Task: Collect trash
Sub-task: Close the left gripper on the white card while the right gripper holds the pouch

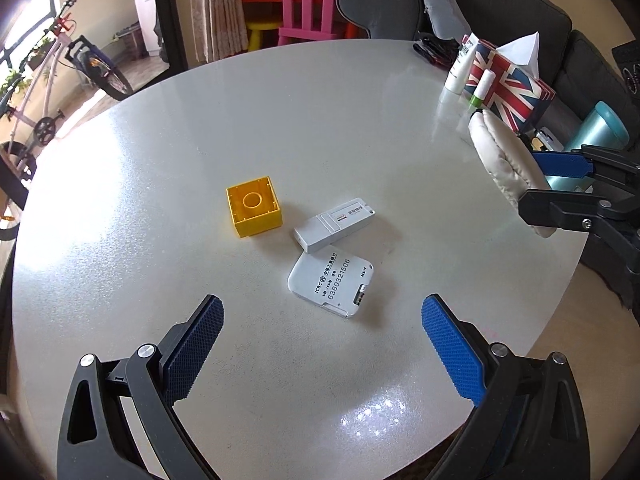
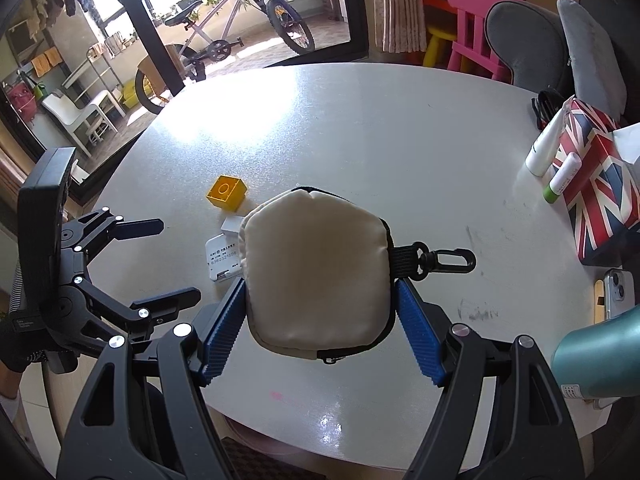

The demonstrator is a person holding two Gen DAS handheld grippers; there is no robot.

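My right gripper is shut on a beige padded pouch with a black clip, held above the table; the pouch also shows at the right of the left wrist view. My left gripper is open and empty, low over the table, just short of three small items. These are a yellow toy block, a white USB-style stick and a flat white bank token. In the right wrist view the block and token lie left of the pouch.
A Union Jack tissue box, a white tube and a green-capped stick stand at the table's right edge. A phone and a teal bottle are at the near right. Grey cushions, a pink chair and a bicycle are beyond.
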